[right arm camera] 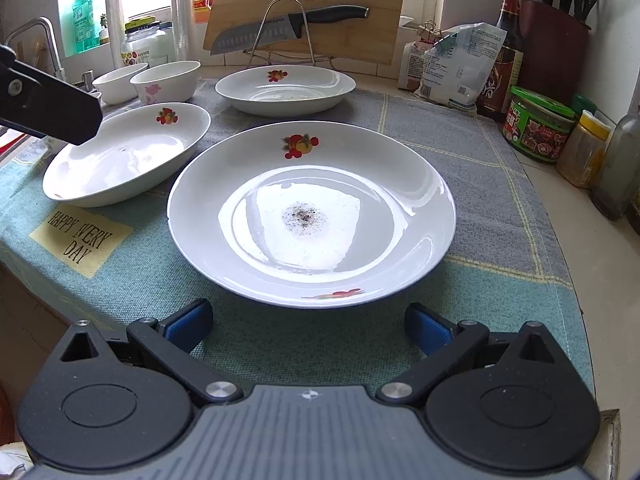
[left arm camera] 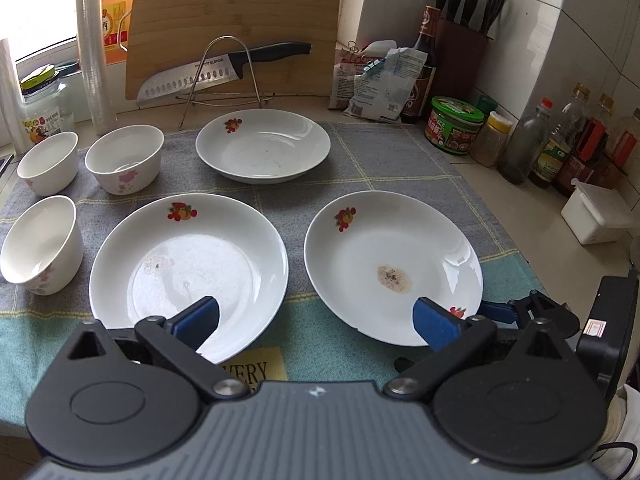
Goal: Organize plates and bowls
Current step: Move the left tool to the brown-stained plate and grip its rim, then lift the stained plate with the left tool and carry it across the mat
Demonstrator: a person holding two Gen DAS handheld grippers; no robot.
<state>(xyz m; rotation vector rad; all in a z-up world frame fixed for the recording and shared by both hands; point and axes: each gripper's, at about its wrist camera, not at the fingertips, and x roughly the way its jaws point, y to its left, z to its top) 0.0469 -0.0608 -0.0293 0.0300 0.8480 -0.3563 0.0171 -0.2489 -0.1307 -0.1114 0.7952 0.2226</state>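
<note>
Right wrist view: my right gripper (right arm camera: 308, 322) hangs low over the cloth (right arm camera: 132, 280), fingers spread wide and holding nothing. The stained plate (right arm camera: 312, 212) lies straight ahead, its near rim just beyond my fingertips and centred between them. It is round, so it has no long axis; the rim is the only place to grip. This hand is the nearer one to it.

Left wrist view: my left gripper (left arm camera: 316, 320) is also wide and empty, hovering higher over the gap between the left plate (left arm camera: 188, 272) and the stained plate. A far plate (left arm camera: 262, 144) sits behind them. Three bowls (left arm camera: 124, 160) stand to the left, well apart from both grippers.

Readable writing: the cloth's yellow patch (right arm camera: 80, 236) says "HAPPY EVERY DAY". The knife (left arm camera: 224, 68), resting on a wire rack against the board (left arm camera: 240, 8), reads "SUPOR". Jar and bottle labels are too small to read.
</note>
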